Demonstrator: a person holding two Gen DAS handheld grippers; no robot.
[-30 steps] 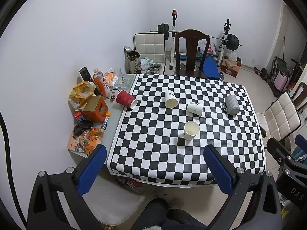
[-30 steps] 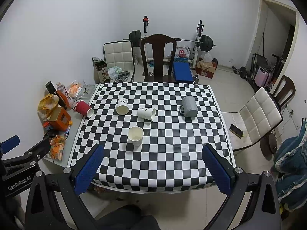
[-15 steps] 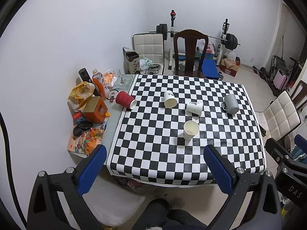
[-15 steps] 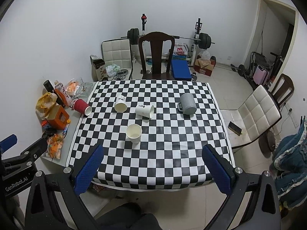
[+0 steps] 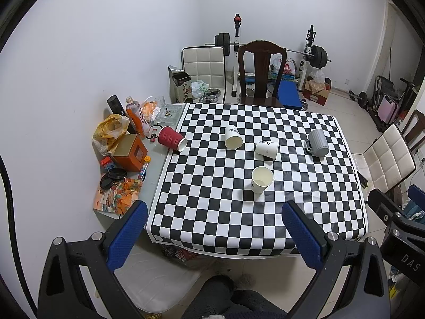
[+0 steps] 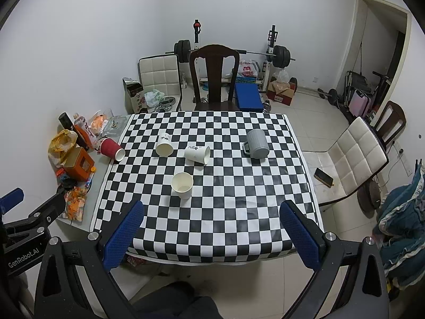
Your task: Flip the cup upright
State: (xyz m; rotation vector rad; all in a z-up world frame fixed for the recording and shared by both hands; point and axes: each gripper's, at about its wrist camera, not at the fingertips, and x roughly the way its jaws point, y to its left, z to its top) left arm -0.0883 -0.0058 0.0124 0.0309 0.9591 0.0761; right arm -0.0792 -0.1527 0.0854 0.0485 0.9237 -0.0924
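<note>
Right wrist view shows both claws, left claw (image 5: 212,228) and right claw (image 6: 212,228), released and well short of the worktop (image 6: 239,212), where the tipped white cup (image 6: 198,154) lies mid-surface; a careless grasp could roll it.

Near half of the checkered table (image 6: 212,226) lies bare before the upright paper cup (image 6: 182,184). Beyond it, tipped white cups (image 6: 198,154), a red cup (image 6: 112,149) and a grey mug (image 6: 256,143) stand well apart; clutter (image 6: 77,159) crowds the left edge.
</note>
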